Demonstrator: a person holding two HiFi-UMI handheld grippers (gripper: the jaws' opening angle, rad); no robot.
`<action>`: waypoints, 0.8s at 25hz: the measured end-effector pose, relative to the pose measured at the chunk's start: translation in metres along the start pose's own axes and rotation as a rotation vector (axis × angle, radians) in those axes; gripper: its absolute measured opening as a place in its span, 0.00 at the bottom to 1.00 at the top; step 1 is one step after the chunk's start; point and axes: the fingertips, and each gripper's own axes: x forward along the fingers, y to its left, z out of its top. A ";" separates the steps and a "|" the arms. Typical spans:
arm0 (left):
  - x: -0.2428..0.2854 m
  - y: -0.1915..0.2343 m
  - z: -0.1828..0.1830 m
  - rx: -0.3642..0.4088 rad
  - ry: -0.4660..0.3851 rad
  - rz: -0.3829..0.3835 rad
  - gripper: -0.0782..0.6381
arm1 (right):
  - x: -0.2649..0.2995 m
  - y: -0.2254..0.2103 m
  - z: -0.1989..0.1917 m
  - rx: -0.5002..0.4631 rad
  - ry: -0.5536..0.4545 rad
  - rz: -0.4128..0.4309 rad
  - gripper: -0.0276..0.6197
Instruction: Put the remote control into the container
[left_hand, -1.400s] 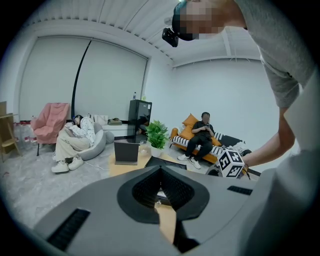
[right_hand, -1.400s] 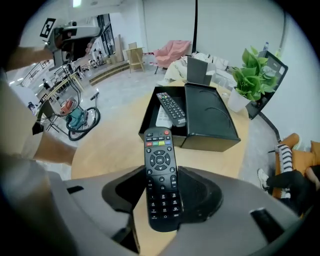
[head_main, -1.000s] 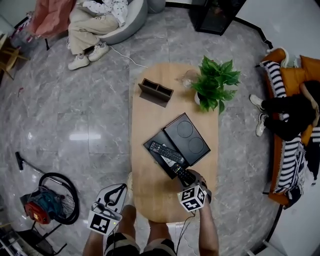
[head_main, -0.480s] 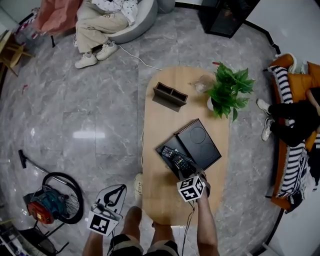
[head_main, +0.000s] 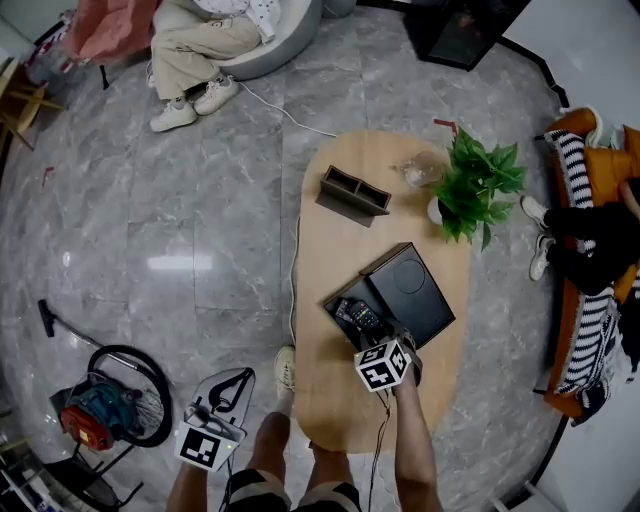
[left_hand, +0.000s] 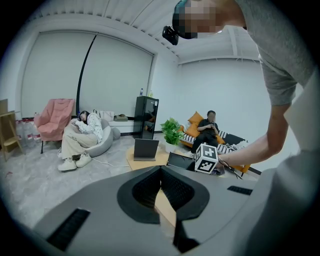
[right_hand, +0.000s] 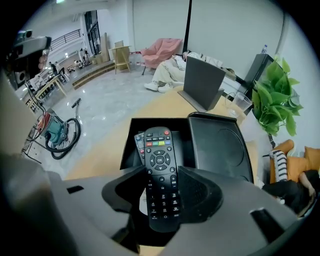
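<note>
Right gripper (right_hand: 162, 176): we saw its jaws set wide, clamped on the long black plastic remote control (right_hand: 159, 150).
Remote: we found it held over the open black square container (right_hand: 129, 145) on the light wooden oval table (head_main: 345, 400).
Left gripper (left_hand: 161, 186): jaws together, nothing held.

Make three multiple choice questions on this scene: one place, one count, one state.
1. Where is the remote control in the right gripper?
A. over the open black container
B. on the floor
C. beside the plant
2. How many remotes show in the right gripper view?
A. one
B. two
C. four
3. How do the left gripper's jaws stand?
A. wide apart
B. clamped on a remote
C. together, empty
Answers: 1 A, its front end hangs over the container's opening. 2 B, the held one plus a second remote lying in the container. 3 C, the pads meet with nothing between.
</note>
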 end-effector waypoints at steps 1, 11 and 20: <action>0.001 0.003 0.000 -0.002 -0.002 -0.001 0.12 | 0.002 -0.001 0.001 -0.003 0.010 -0.002 0.36; 0.001 0.022 -0.006 -0.022 0.008 -0.006 0.12 | 0.011 -0.003 0.003 0.042 0.053 0.007 0.36; -0.003 0.021 0.009 -0.001 -0.018 -0.016 0.12 | -0.006 -0.001 0.001 0.088 0.014 -0.016 0.36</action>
